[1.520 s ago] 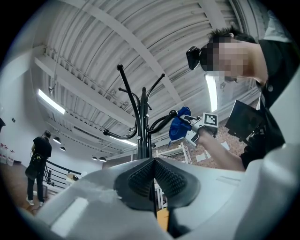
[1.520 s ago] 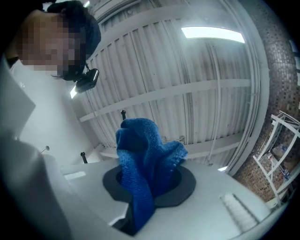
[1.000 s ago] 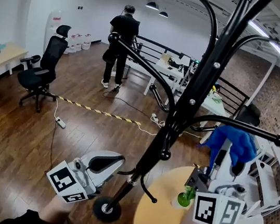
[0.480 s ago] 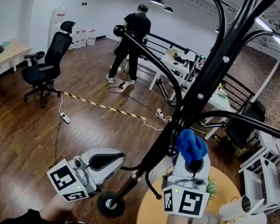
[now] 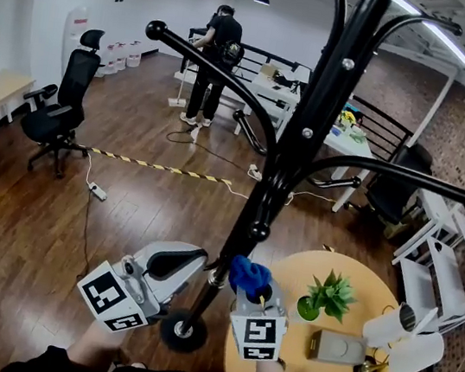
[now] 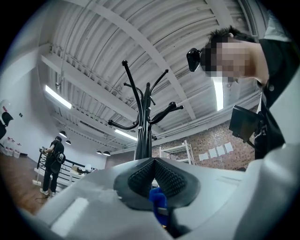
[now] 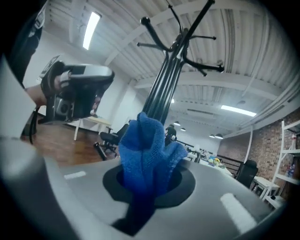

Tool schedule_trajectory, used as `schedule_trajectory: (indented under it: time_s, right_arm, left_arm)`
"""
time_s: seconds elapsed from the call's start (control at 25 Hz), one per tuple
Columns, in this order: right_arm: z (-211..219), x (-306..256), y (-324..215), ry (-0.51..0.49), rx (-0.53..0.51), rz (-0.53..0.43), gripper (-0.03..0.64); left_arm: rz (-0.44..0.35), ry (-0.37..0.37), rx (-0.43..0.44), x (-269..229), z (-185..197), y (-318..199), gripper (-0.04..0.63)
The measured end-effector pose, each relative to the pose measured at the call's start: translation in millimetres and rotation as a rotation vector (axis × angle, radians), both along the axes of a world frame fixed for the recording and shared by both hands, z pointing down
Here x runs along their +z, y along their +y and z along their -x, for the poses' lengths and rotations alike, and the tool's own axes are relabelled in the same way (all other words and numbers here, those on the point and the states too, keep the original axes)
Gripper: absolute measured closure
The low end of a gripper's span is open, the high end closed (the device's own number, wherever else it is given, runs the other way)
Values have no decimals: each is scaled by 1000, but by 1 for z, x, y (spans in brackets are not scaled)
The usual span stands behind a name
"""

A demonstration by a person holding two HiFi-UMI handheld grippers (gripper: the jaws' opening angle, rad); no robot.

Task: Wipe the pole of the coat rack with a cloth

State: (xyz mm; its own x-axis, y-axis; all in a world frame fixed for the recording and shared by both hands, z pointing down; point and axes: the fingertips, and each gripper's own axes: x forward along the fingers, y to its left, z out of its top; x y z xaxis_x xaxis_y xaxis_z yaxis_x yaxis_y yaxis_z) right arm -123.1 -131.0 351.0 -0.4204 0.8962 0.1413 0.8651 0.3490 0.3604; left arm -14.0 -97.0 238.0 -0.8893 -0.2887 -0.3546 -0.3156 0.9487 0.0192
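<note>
Head view: the right gripper (image 5: 249, 289) has dropped and swung in from the round wooden table (image 5: 293, 274). It now sits low beside the black metal coat rack pole (image 5: 293, 160), well below where it was half a second ago. Its jaws pinch a bunched blue terry cloth (image 5: 249, 274), which is just beside the pole's lower stretch; contact is hard to call from here. The left gripper (image 5: 201, 263) has not budged, its tip right at the pole on the other side, above the round base (image 5: 183, 332).

Left gripper view: the ribbed black pads (image 6: 171, 180) are pressed together along a centre line, with nothing clamped between them. The pole rises straight beyond their tips. A scrap of blue peeks out below the pads, too close and blurred to name.

Right gripper view: the jaws are closed on the cloth, which bulges up and hides them. The pole climbs right behind it, its foot covered.
</note>
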Motion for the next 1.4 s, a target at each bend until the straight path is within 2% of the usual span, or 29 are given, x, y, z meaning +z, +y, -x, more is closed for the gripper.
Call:
schedule_trajectory:
  time_s: [0.16, 0.28, 0.36, 0.52, 0.64, 0.84, 1.08, 1.16, 1.28, 1.4]
  right_arm:
    - [-17, 44, 3, 18, -66, -273, 571]
    - [-24, 59, -5, 13, -58, -328, 568]
    - [-21, 59, -13, 30, -37, -324, 568]
    - [-16, 51, -39, 129, -18, -310, 568]
    - [-17, 45, -63, 189, -6, -267, 568]
    - [-17, 46, -63, 158, -20, -289, 568]
    - [-18, 60, -32, 100, -65, -365, 568]
    - [-19, 63, -19, 101, -91, -363, 568]
    - [-14, 56, -5, 135, -75, -281, 568]
    - [1, 24, -6, 149, -1, -105, 568]
  left_arm:
    - [-9, 3, 27, 1, 7, -7, 592]
    - [-12, 8, 43, 3, 10, -10, 592]
    - [-9, 12, 47, 3, 13, -10, 592]
    - [-9, 13, 53, 3, 17, -11, 592]
    - [-6, 17, 59, 3, 20, -12, 591]
    - [-10, 17, 68, 5, 27, -11, 592]
    - [-13, 13, 47, 6, 20, -2, 592]
    - [-18, 12, 30, 7, 16, 3, 592]
    - [-24, 11, 0, 8, 9, 13, 591]
    - [-20, 7, -24, 7, 2, 22, 592]
